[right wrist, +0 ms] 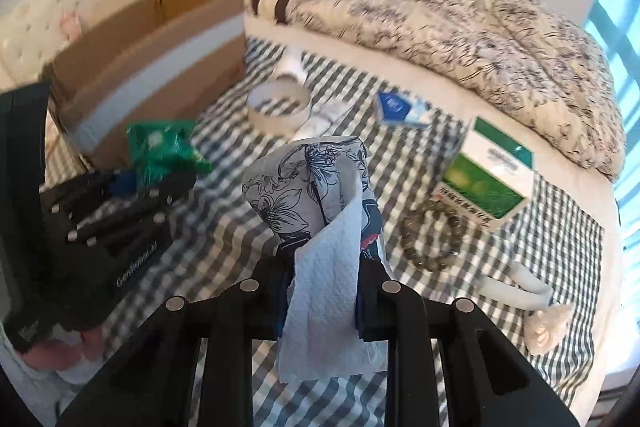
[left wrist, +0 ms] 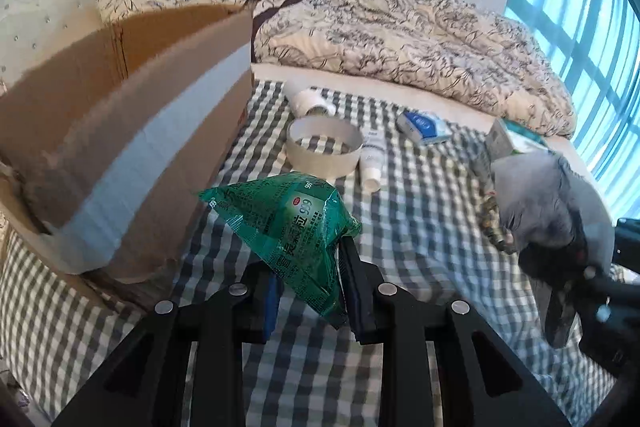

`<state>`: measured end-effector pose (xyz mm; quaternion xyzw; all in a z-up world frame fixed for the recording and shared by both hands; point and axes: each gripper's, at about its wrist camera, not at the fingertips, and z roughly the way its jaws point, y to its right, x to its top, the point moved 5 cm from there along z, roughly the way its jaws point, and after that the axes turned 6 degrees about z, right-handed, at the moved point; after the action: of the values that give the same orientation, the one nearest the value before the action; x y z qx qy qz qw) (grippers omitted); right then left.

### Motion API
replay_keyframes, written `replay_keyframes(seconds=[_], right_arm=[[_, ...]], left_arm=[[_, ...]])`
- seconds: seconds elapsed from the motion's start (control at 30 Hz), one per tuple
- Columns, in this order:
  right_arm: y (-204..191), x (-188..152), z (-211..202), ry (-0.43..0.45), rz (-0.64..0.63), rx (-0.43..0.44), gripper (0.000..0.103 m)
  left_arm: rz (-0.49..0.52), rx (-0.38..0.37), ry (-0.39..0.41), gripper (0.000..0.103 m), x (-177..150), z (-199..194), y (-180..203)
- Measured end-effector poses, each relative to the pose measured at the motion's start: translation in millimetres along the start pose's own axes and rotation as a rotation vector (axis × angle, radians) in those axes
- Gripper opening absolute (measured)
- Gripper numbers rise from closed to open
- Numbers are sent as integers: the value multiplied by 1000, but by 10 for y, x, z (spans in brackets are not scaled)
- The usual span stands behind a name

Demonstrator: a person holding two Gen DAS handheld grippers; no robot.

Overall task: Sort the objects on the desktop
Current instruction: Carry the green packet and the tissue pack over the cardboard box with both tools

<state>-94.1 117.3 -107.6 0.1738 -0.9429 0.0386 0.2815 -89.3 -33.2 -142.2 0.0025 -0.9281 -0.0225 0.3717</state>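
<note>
So over on the left there's the cardboard box (left wrist: 132, 131), open top, sitting on the checked cloth (left wrist: 420, 227) on the bed; looks like that's where stuff goes. Left claw (left wrist: 308, 291) is clamped on a green sachet (left wrist: 288, 227), up in the air right beside the box; that thing is light, crinkly and probably slick, so I'd guess a pinch on the flat sealed edge holds better than the puffy middle.

Moving right, the tape roll (left wrist: 322, 147), a white bottle (left wrist: 308, 99) and a small tube (left wrist: 372, 163) lie bunched together, touching or nearly; picking one out without nudging the others looks fiddly. Then a blue tissue packet (left wrist: 424, 125), apart from them.

Right claw (right wrist: 324, 303) is shut on a floral tissue pack (right wrist: 316, 187) with a loose sheet hanging out; soft, squashy, weighs nothing, the sheet could snag. Further right, a bead bracelet (right wrist: 430, 239) sits just beside the green medicine box (right wrist: 488, 175); the beads will probably roll and slither.
</note>
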Motion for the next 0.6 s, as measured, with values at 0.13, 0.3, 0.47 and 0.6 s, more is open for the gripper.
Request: replay_keyframes(seconds=[0.13, 0.3, 0.47, 0.6], right_arm=[[24, 32, -155, 28, 35, 11, 23], [-1, 74, -277, 39, 55, 25, 23], [-46, 200, -417, 62, 70, 38, 23], [-142, 365, -532, 92, 60, 57, 23]], left_arm=[[13, 20, -2, 28, 51, -145, 55], [34, 9, 9, 28, 128, -349, 90], [23, 1, 28, 28, 255, -499, 32], [26, 4, 49, 28, 414, -622, -36]])
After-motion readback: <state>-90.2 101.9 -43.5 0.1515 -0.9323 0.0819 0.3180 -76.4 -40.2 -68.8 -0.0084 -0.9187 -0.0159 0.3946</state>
